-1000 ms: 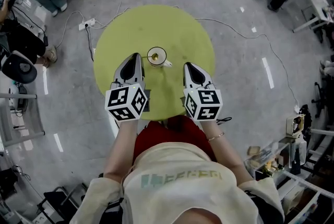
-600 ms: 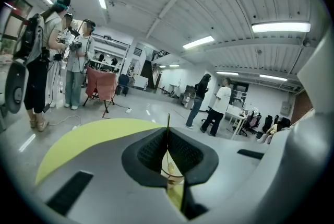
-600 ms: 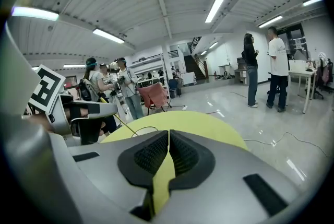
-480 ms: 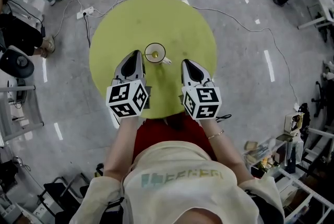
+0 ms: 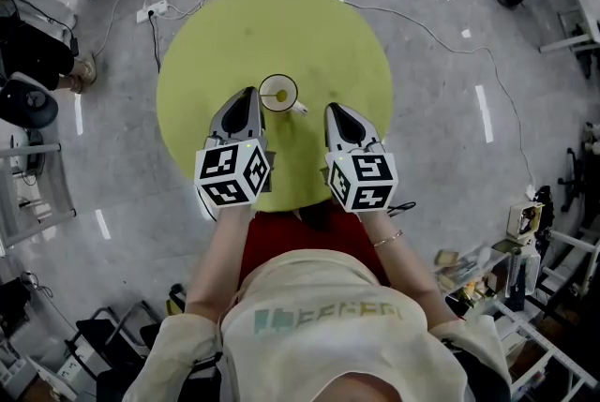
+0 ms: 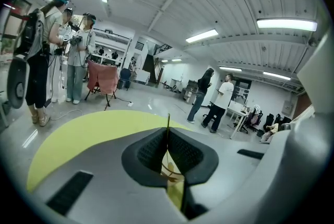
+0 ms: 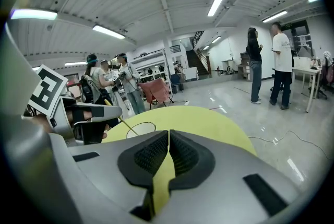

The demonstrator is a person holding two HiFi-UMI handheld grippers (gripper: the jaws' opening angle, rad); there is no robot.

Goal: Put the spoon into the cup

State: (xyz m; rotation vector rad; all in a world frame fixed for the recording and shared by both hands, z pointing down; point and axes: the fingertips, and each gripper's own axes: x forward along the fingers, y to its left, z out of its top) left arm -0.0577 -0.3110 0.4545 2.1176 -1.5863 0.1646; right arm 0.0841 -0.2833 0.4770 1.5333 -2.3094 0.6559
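Observation:
On the round yellow-green table (image 5: 281,25) stands a white cup (image 5: 278,94), a little behind and between the two grippers. A thin gold spoon (image 5: 279,96) shows inside the cup. My left gripper (image 5: 248,97) is just left of the cup. In the right gripper view the left gripper (image 7: 99,113) holds the spoon (image 7: 121,120), which slants down to the cup (image 7: 141,128). In the left gripper view the jaws (image 6: 168,131) are shut on the spoon's handle (image 6: 168,119). My right gripper (image 5: 333,112), to the right of the cup, is shut (image 7: 168,134) and holds nothing.
Cables and a power strip (image 5: 150,13) lie on the grey floor around the table. People (image 7: 282,69) stand farther off in the hall, and a red-draped chair (image 7: 155,90) stands beyond the table. Shelving (image 5: 525,269) stands at the lower right.
The head view has drifted, so the table sits slightly higher in frame. The grippers, cup and spoon keep nearly the same arrangement.

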